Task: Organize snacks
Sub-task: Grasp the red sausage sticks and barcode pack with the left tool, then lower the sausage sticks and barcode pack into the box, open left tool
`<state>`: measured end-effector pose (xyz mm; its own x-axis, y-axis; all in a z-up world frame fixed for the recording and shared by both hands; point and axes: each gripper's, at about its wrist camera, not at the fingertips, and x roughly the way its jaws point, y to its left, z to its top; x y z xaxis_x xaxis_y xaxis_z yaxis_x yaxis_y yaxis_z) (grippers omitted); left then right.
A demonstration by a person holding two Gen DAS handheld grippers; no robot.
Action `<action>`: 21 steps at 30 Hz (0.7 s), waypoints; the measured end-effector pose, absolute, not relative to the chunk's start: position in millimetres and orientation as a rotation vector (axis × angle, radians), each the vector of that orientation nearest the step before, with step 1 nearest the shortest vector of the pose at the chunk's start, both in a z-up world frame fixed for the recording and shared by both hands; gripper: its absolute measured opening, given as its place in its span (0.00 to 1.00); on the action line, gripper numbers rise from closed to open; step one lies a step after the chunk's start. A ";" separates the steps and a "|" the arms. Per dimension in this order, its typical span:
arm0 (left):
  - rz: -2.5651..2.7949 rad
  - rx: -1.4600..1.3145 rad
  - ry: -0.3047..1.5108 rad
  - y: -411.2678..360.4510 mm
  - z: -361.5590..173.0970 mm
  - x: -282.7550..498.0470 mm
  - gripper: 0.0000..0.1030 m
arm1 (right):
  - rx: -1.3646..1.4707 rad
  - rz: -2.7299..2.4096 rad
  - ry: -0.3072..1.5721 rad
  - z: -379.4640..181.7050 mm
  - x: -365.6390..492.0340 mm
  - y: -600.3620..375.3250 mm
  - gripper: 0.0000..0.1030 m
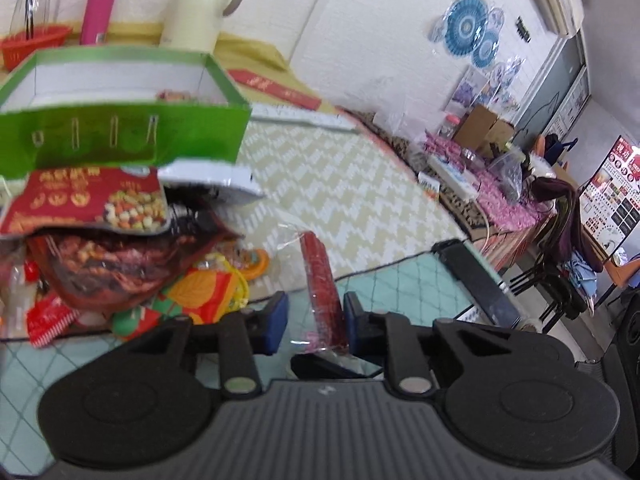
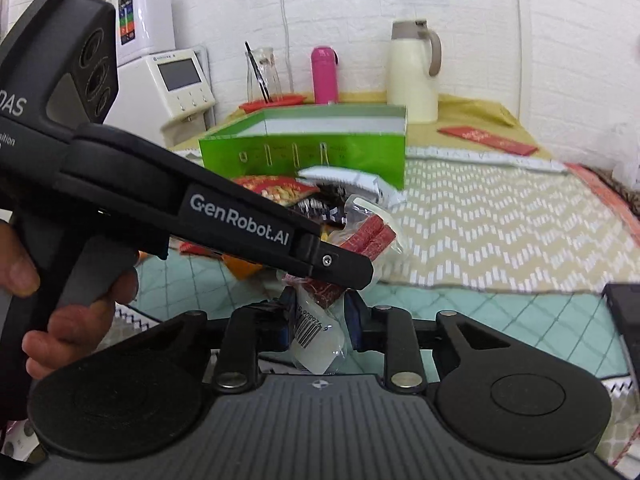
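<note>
Your left gripper (image 1: 316,318) is nearly closed on a red snack pack (image 1: 320,280), its blue pads (image 1: 276,320) nipping the clear wrapper on both sides near the pack's lower end. The rest of the pack juts forward over the edge of the teal cloth (image 1: 400,284). In the right wrist view the same gripper reaches in from the left, with your hand (image 2: 72,320) wrapped round its grip, and its black finger lies across the pack's middle. Your right gripper (image 2: 319,316) stands about half open around the pack's barcode end. The crumpled wrapper fills the gap between the pads, but whether they press on it you cannot tell, as the left finger hides part of it. The pack sits between the two grippers, just in front of the pile (image 1: 120,264) of bagged snacks, which lies where the teal cloth meets the chevron mat (image 1: 340,184). Behind the pile stands the green box (image 1: 120,140), open at the top with one flap hanging down toward the bags, and a few snacks show inside against its white wall. At the back, by the wall, stand a cream jug (image 2: 412,76) and a pink bottle (image 2: 324,76).
</note>
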<state>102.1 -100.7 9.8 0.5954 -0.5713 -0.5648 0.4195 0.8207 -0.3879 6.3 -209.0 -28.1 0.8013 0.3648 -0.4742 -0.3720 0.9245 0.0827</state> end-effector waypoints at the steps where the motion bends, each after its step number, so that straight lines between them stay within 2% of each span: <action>1: -0.582 -0.227 0.712 -98.2 16.2 99.8 0.18 | -0.023 0.399 0.484 -22.3 5.1 -208.5 0.45; 8: -0.524 -0.231 0.547 -70.6 69.1 110.5 0.18 | -0.080 0.470 0.335 20.6 27.3 -192.5 0.45; 13: -0.457 -0.265 0.510 -38.9 92.1 150.1 0.18 | -0.098 0.527 0.274 40.3 75.8 -169.3 0.46; 21: -0.420 -0.333 0.546 3.0 82.0 228.2 0.17 | -0.077 0.578 0.319 43.1 158.7 -143.6 0.46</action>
